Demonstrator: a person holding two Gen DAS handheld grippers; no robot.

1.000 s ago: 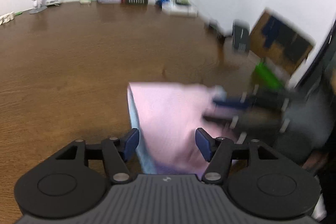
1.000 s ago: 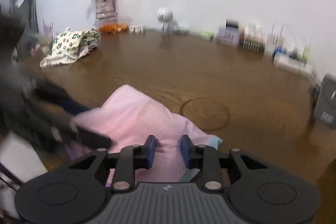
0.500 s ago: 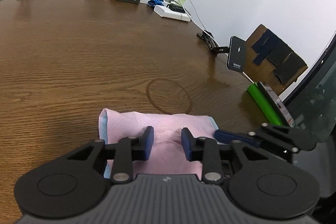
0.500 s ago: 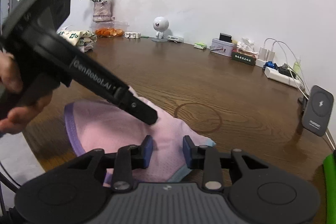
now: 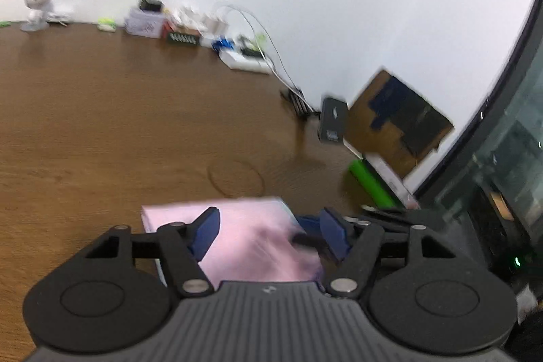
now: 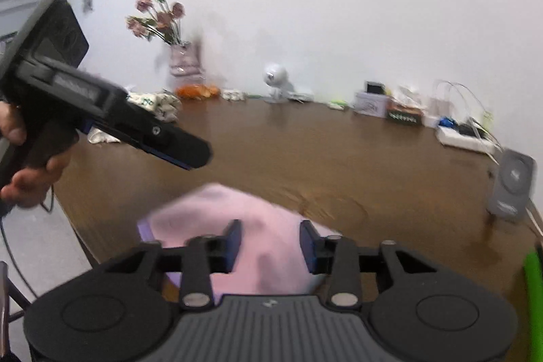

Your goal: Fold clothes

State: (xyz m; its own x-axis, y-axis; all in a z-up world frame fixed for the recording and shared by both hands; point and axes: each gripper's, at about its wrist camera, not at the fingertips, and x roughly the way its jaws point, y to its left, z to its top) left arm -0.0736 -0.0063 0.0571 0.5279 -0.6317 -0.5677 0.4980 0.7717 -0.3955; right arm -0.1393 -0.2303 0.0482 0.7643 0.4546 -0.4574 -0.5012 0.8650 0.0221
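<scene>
A folded pink garment with a pale blue edge lies on the brown table near its front edge. My left gripper hovers over it, open, nothing between the blue pads. In the right wrist view the same garment shows as a blurred pink mound with a purple hem on the left. My right gripper is above its near side, jaws apart, gripping no cloth. The left gripper also appears there, raised above the table in a person's hand. The right gripper's fingers show blurred at the garment's right edge.
A floral cloth pile and a flower vase stand at the far left. Along the back wall are a white figurine, boxes and a power strip. A phone stand, a green roll and cardboard are at the right.
The left gripper has opened wide and lifted off the pink garment. The right jaws have spread slightly and that gripper has risen. The garment stays folded on the table.
</scene>
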